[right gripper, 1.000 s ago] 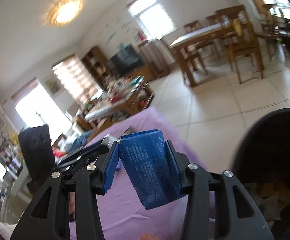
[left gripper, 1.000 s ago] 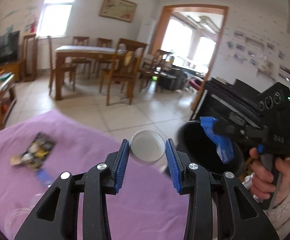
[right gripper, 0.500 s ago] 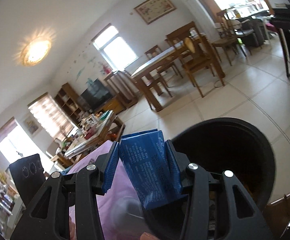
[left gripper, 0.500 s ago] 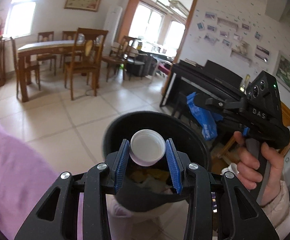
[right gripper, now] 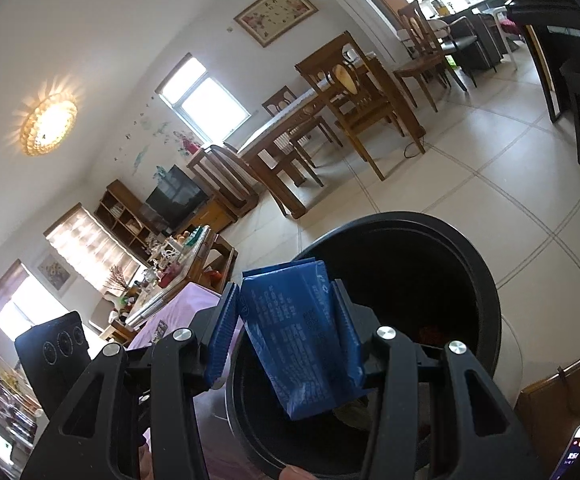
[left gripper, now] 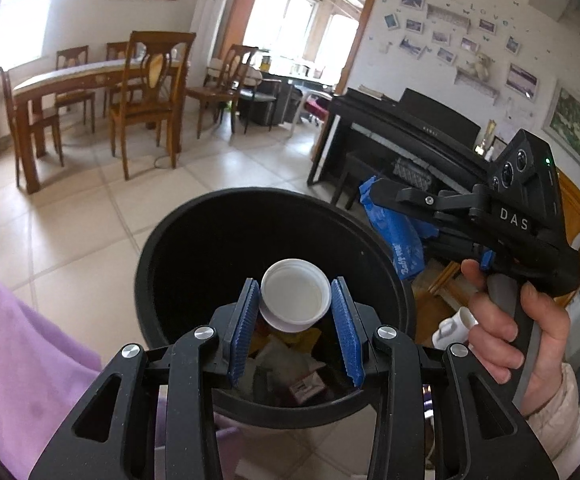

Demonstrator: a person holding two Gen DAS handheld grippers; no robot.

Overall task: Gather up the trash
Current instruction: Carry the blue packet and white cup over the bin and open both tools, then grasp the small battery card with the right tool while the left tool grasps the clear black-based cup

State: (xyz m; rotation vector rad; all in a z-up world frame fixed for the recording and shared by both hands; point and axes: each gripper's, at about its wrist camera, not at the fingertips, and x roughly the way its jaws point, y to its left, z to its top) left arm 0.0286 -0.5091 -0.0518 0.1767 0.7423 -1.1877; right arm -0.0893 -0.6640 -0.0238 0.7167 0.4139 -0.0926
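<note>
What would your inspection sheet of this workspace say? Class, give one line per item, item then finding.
Surface: purple cloth beside the bin.
Job's things: white cap and blue packet, both held over the black bin, which has trash inside.
Clutter: small wrapper on the cloth.
Grippers: left gripper shut on the cap; right gripper shut on the packet.
Cables: one cord on the floor by the chairs.
Surroundings: dining table, piano, tiled floor.

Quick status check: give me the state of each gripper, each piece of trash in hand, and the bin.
left gripper: shut on white cap
white cap: held above the bin opening
right gripper: shut on blue wrapper
blue wrapper: held over the bin's rim
black bin: open, trash already inside
</note>
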